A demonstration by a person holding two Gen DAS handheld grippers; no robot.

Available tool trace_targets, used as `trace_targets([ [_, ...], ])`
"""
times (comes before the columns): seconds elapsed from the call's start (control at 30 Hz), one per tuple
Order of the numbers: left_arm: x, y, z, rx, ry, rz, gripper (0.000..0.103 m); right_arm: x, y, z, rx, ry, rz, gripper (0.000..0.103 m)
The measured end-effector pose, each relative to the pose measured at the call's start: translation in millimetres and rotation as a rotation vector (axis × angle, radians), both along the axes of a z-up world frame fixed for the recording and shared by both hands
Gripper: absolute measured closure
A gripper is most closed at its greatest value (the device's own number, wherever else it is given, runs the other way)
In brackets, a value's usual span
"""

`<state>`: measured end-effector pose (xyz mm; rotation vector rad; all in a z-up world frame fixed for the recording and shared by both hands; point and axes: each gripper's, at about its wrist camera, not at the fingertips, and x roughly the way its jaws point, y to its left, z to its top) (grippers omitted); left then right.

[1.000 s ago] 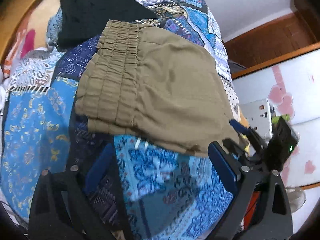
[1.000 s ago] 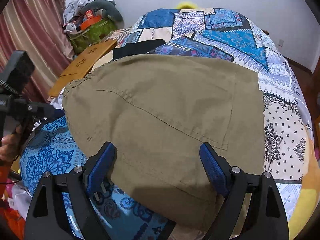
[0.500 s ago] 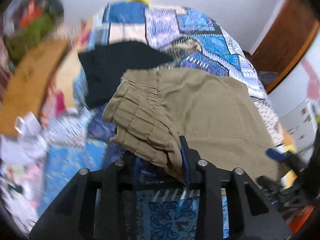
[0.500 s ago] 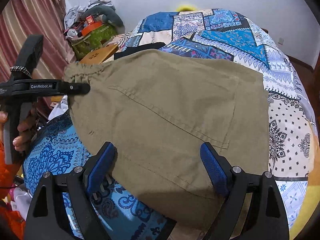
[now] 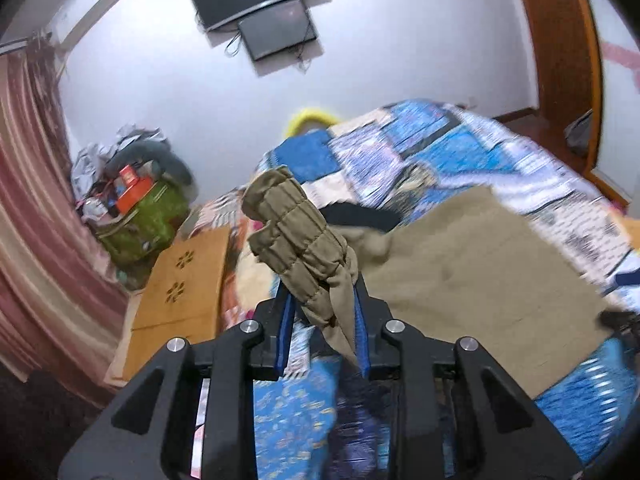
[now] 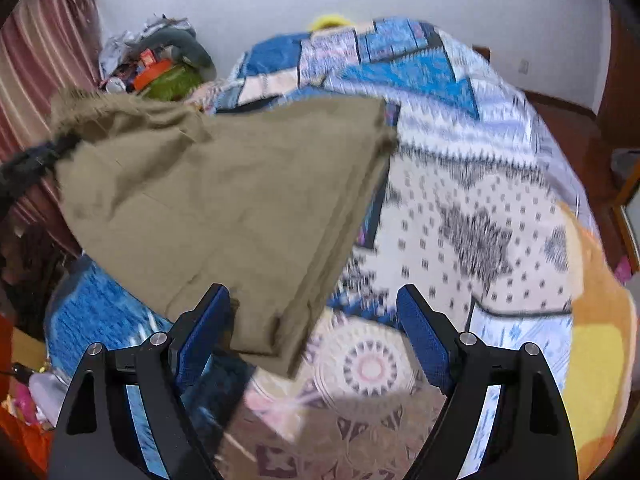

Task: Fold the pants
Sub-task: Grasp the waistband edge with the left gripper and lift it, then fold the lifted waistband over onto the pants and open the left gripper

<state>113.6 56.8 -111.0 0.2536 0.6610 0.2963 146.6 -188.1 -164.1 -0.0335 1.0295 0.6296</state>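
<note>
The olive-khaki pants [image 5: 480, 272] lie folded on the patchwork bedspread [image 5: 460, 140]. My left gripper [image 5: 322, 320] is shut on their gathered elastic waistband [image 5: 296, 236] and holds it lifted off the bed. In the right wrist view the pants [image 6: 224, 200] hang raised at the left end, where the left gripper [image 6: 36, 160] shows as a dark blur. My right gripper [image 6: 316, 332] is open and empty, its left finger [image 6: 204, 324] beside the near corner of the pants, whether touching I cannot tell.
A black garment [image 5: 360, 216] lies on the bed behind the pants. A wooden board [image 5: 180, 280] and a heap of bags and clothes [image 5: 136, 192] stand left of the bed by a striped curtain [image 5: 28, 208]. Two screens [image 5: 260, 4] hang on the wall.
My left gripper closed on the waistband and lifted it up off the bed, tilting upward. The pants now hang raised on the left. My right gripper shifted right, staying open.
</note>
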Motion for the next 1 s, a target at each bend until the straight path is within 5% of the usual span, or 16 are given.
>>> trace_targets([
  [0.27, 17, -59, 28, -0.088, -0.001, -0.243, 0.082, 2, -10, -6, 0.073, 0.024, -0.03, 0.021],
  [0.6, 53, -106, 5, -0.332, 0.224, -0.437, 0.083, 0, -11, -5, 0.086, 0.008, -0.043, 0.021],
  [0.7, 55, -116, -6, -0.341, 0.284, -0.459, 0.083, -1, -11, -4, 0.087, 0.008, -0.044, 0.021],
  [0.77, 50, -118, -9, -0.35, 0.318, -0.479, 0.07, -2, -11, -3, 0.084, 0.003, -0.047, 0.021],
  [0.83, 47, -120, -8, -0.364, 0.333, -0.511, 0.038, -4, -12, -1, 0.079, -0.002, -0.054, 0.02],
  [0.9, 39, -118, 1, -0.323, 0.27, -0.516, 0.025, -8, -13, 2, 0.07, -0.008, -0.063, 0.02],
  [1.0, 35, -110, 10, -0.25, 0.208, -0.477, 0.022, -18, -15, 11, 0.069, -0.034, -0.069, 0.019],
])
